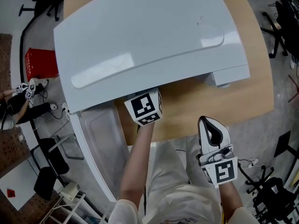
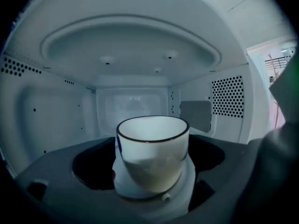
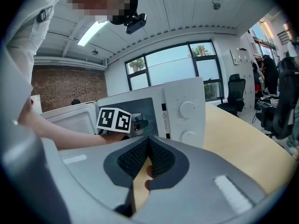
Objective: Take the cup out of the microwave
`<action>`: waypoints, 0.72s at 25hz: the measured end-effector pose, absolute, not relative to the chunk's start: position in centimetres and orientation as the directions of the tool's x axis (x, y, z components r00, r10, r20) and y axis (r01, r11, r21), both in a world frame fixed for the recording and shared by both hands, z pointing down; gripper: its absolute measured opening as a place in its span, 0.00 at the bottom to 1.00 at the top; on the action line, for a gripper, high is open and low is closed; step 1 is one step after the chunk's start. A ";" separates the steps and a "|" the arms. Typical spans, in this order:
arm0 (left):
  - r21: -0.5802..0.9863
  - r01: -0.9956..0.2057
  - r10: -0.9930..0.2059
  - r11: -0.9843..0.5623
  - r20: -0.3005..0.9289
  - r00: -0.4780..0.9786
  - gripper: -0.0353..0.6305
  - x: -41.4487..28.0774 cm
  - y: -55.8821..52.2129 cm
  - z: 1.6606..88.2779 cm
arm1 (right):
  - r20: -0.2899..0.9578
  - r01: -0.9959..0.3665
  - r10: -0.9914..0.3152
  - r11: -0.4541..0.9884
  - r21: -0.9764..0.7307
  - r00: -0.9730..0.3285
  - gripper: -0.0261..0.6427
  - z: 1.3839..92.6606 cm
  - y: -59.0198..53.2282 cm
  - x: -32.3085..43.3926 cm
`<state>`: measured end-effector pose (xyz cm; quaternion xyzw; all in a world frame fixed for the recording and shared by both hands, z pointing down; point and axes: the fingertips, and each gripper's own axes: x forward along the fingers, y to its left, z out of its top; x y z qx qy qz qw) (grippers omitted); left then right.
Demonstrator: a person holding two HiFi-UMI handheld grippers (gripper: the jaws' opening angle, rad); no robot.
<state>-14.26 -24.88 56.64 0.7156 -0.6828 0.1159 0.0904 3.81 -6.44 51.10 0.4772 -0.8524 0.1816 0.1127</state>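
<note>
A white cup (image 2: 152,146) with a dark rim stands upright in the middle of the white microwave's cavity (image 2: 135,59). My left gripper (image 2: 152,164) is inside the cavity. Its dark jaws stand wide on either side of the cup's base, and the pads are not seen pressing on it. From the head view only its marker cube (image 1: 145,107) shows, at the microwave's (image 1: 149,41) front edge. My right gripper (image 1: 209,124) hangs in front of the table with its ribbed pads (image 3: 159,158) together and nothing between them.
The microwave door (image 1: 100,143) hangs open at the lower left. The microwave sits on a wooden table (image 1: 254,83), and its control panel (image 3: 184,111) has two knobs. A red crate (image 1: 41,63) and office chairs (image 1: 280,27) stand on the floor around.
</note>
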 end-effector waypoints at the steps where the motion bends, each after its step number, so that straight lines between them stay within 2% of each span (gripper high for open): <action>1: -0.036 -0.998 -0.954 -0.051 0.297 0.038 0.77 -14.3 -25.1 56.9 | 0.367 -0.854 -0.772 0.479 -0.203 -0.520 0.05 51.1 -6.4 3.8; 3: -0.044 -0.998 -0.942 -0.036 0.335 0.019 0.75 -14.4 -25.1 58.3 | 0.368 -0.854 -0.771 0.479 -0.204 -0.520 0.05 51.2 -6.4 3.9; 6: -0.061 -0.998 -0.933 -0.026 0.360 0.002 0.66 -14.5 -25.0 59.4 | 0.371 -0.856 -0.771 0.475 -0.204 -0.517 0.05 51.3 -6.5 4.1; 18: -0.066 -0.997 -0.955 -0.049 0.296 0.027 0.65 -14.4 -24.4 56.2 | 0.354 -0.854 -0.778 0.486 -0.187 -0.520 0.05 50.0 -6.7 4.4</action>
